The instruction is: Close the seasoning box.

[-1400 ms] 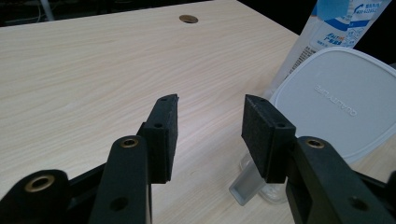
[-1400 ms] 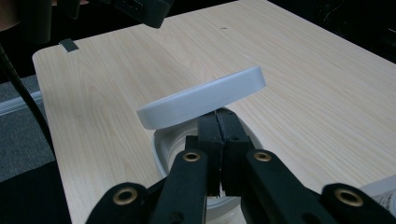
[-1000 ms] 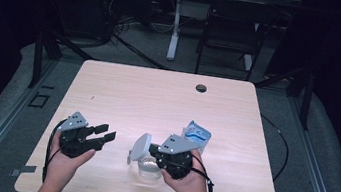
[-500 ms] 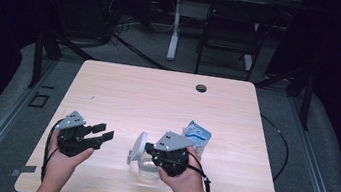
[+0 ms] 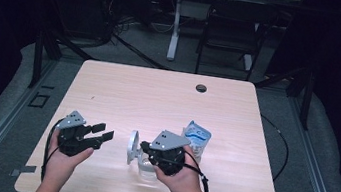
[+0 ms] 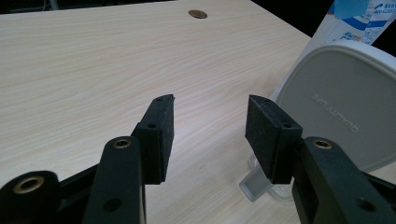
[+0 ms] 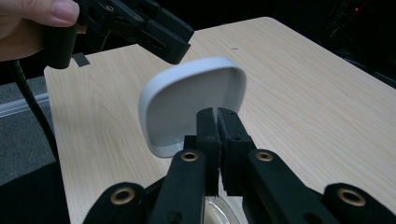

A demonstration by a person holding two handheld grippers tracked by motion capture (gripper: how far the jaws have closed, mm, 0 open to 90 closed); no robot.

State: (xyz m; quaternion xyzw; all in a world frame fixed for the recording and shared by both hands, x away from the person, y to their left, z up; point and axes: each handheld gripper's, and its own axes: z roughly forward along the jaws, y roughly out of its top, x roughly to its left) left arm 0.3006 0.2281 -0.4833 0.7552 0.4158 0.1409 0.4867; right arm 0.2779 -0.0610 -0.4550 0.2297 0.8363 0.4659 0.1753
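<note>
a: standing open at the lower centre of the high view, a white rounded-square plastic lid (image 5: 131,147) rises on edge from a clear plastic container (image 5: 146,169) on the pale wooden table (image 5: 158,99). how far along is the job?

b: the lid looks already swung up. judging by that, the opening is done, and filling or emptying is left. a blue and white packet (image 5: 196,137) lies untouched just to the right.

a: and the tongs?

b: the right gripper (image 7: 217,114) has its jaws pressed together low in front of the lid, over the container's rim. whether they pinch anything i cannot tell. the left gripper (image 6: 210,107) stands wide with nothing between its pads, and its jaws have just been opening.

a: which way does the lid point?

b: its long axis runs roughly upright, tilted slightly. the hollow inside faces the right gripper, at frame right. the printed outer face looks toward the left gripper, at lower left.
</note>
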